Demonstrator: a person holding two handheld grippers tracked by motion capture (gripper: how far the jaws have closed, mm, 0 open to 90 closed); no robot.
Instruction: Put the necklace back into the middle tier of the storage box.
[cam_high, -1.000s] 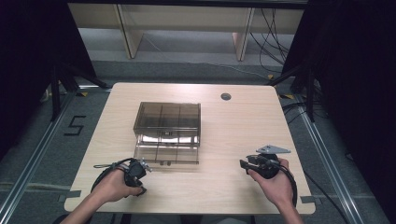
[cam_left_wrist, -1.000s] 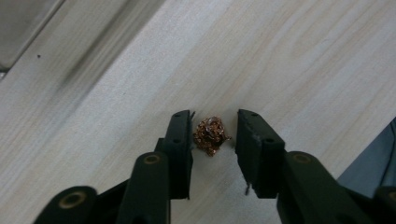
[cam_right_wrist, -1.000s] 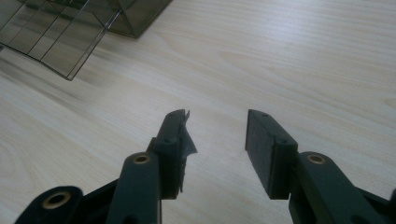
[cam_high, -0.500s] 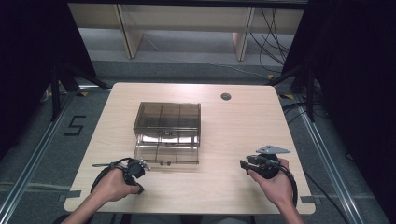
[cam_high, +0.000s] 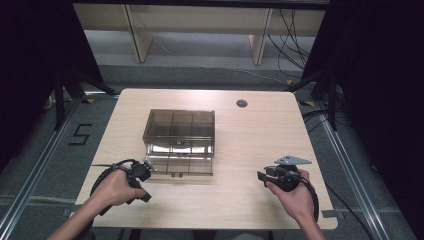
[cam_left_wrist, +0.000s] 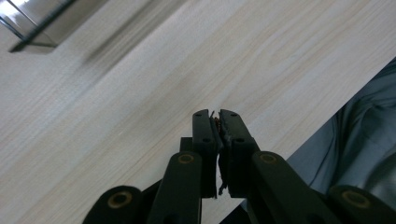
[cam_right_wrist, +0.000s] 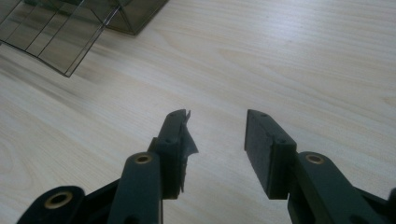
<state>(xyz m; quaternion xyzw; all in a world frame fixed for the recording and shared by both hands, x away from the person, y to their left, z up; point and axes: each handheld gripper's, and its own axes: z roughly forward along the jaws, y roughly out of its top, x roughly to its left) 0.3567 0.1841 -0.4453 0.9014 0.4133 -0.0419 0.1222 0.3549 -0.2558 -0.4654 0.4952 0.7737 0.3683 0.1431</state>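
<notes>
- High view: a smoky clear plastic box (cam_high: 179, 142) with divided compartments sits on the wooden table (cam_high: 250, 140), a little toward 10 o'clock from the table's centre. A lighter panel lies inside its near part. My left gripper (cam_high: 142, 172) rests at the box's 7 o'clock corner, just beside it; whether it touches, I cannot tell. My right gripper (cam_high: 267, 176) sits well apart from the box, toward 4 o'clock of it, pointing back at it. A small dark hole (cam_high: 242, 103) marks the table at the box's 1 o'clock.
- Left gripper view: my left gripper's (cam_left_wrist: 215, 122) jaws are pressed together with nothing between them but frayed pad lining. Bare table lies ahead, a box corner (cam_left_wrist: 35, 23) at 11 o'clock, and a grey sleeve or trouser fabric (cam_left_wrist: 359, 135) at 4 o'clock.
- Right gripper view: my right gripper's (cam_right_wrist: 217, 128) jaws stand wide apart and empty above bare wood. The box (cam_right_wrist: 70, 28) shows at 11 o'clock, its thin tinted walls and dividers plain.
- Handling, as I judge it: the box looks light, stiff and slick, and thin enough to crack or skid under a hard pinch. A wall's top rim or a corner seems the surest hold, one gripper on each side.
</notes>
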